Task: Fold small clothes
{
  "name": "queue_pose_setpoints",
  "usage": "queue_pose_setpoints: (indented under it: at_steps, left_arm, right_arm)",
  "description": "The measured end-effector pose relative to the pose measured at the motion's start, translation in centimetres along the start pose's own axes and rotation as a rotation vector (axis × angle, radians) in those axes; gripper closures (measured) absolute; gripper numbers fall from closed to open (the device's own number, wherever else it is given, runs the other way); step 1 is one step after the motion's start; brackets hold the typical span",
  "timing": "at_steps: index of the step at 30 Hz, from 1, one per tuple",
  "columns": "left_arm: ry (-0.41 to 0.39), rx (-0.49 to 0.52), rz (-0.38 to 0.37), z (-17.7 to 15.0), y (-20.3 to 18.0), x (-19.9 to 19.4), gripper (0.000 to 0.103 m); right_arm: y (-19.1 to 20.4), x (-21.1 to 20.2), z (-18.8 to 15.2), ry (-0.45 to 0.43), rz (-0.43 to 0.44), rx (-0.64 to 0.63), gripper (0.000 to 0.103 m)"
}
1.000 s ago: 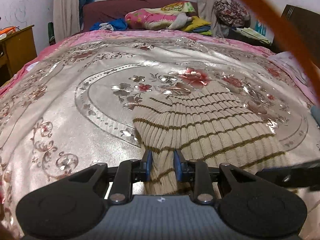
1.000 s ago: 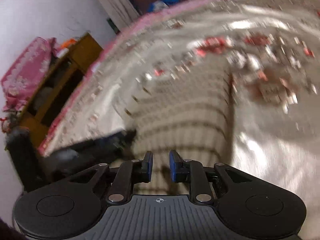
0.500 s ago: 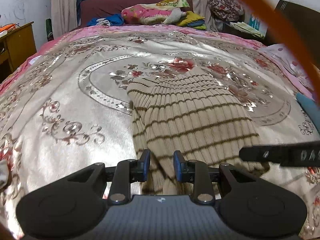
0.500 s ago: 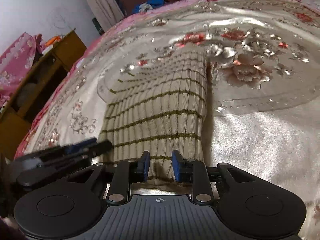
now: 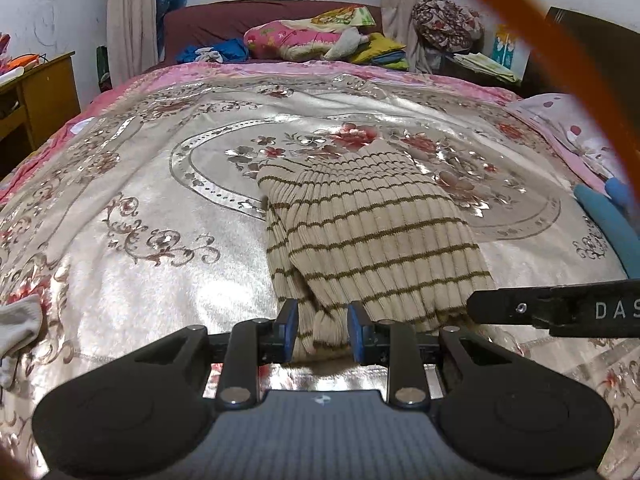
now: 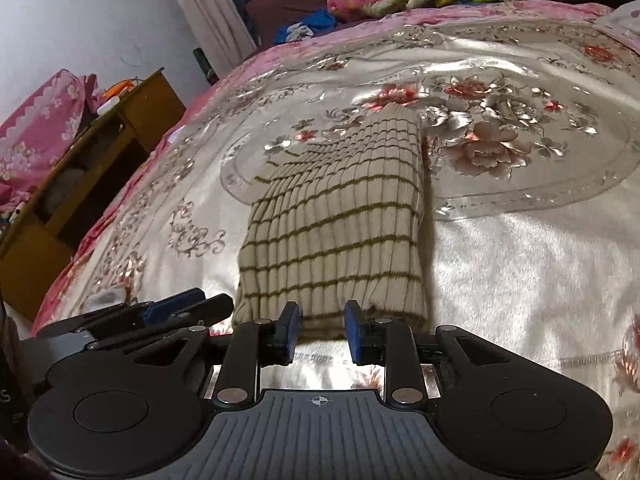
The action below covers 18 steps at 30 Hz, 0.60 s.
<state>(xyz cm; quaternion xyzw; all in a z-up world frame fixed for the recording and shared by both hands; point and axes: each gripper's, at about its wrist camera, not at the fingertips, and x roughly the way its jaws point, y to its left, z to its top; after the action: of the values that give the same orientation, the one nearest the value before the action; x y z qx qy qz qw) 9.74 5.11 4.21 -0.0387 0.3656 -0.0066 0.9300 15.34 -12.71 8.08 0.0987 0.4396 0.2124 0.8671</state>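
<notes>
Since the earlier frames both grippers have drawn back toward the near edge of the bedspread [image 5: 152, 184], dragging the striped knit garment [image 5: 372, 232] with them so more patterned cover shows beyond it; the right gripper's [image 6: 320, 330] jaws opened a little further early in that second, with cloth between them. One garment, two grippers: it lies on the bedspread, long axis running straight away from both, near hem bunched and clamped in the left gripper [image 5: 322, 332], right jaws around the other near corner, seemingly pinching it. A white cloth [image 5: 18, 326] lies at the left edge.
</notes>
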Motion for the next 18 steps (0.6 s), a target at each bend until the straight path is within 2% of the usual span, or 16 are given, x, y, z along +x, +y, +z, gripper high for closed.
queue_pose_setpoints:
  at_steps: [3,8,18]
  left_arm:
    - [0.002,0.005,-0.001,-0.3,-0.3,-0.3,0.069]
    - [0.001,0.017,0.001,-0.7,-0.9,-0.8,0.067]
    - [0.011,0.034,0.032,-1.9,-1.7,-1.5,0.051]
  right_arm:
    - [0.3,-0.3,-0.4,0.0,0.003,-0.002,0.073]
    - [0.4,-0.8,-1.1,-0.005,-0.004,-0.003,0.073]
    - [-0.7,-1.9,-3.1,-0.004,-0.034,0.035,0.069]
